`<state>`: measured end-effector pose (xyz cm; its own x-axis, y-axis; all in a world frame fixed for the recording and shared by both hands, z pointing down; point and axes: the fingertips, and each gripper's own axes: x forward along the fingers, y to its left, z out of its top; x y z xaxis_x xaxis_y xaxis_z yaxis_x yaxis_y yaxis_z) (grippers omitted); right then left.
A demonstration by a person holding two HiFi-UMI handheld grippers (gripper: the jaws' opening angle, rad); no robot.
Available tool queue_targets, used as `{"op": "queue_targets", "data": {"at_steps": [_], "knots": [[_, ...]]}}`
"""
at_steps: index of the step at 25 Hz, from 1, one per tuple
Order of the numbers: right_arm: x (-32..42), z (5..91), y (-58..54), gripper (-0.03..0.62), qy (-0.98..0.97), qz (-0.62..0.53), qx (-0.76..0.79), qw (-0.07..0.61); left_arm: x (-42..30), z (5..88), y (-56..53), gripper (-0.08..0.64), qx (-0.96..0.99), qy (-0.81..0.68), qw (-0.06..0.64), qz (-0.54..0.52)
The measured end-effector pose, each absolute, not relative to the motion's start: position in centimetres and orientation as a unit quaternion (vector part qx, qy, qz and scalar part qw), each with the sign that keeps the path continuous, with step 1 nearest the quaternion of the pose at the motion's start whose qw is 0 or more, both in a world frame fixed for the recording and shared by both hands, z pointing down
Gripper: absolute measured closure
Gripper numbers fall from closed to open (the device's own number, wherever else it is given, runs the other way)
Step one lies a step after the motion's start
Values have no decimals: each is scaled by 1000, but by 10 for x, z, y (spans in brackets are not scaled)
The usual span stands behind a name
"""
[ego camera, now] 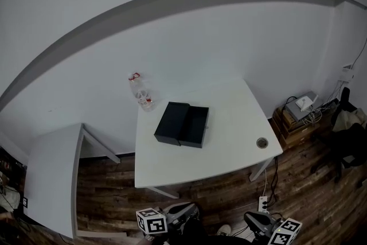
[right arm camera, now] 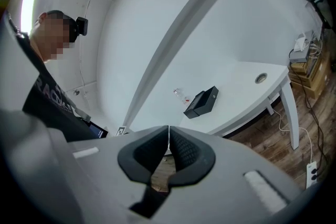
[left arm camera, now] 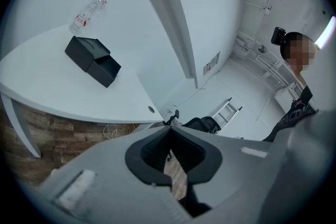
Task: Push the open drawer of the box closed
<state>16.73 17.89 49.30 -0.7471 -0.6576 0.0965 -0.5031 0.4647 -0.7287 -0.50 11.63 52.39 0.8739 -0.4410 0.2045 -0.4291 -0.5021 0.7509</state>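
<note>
surface: white table [ego camera: 229,149] | black box [ego camera: 171,121], drawer [ego camera: 195,127] open | plastic bottle [ego camera: 141,92] at edge

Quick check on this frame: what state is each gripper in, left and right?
Left gripper: closed, holding nothing.
Right gripper: open by only a hairline, holding nothing.

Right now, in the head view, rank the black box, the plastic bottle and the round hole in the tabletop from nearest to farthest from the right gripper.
1. Round hole, near right corner of the table, closest to the right gripper.
2. Black box, mid-table, drawer open.
3. Plastic bottle, far left corner.
</note>
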Motion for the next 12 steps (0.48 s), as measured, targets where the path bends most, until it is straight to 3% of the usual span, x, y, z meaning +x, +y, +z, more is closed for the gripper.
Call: {"op": "queue_targets", "data": {"at_steps": [12], "knots": [[175, 493, 139, 580, 817, -389, -405, 132, -81, 523, -27, 479, 899, -325, 274, 108]]}}
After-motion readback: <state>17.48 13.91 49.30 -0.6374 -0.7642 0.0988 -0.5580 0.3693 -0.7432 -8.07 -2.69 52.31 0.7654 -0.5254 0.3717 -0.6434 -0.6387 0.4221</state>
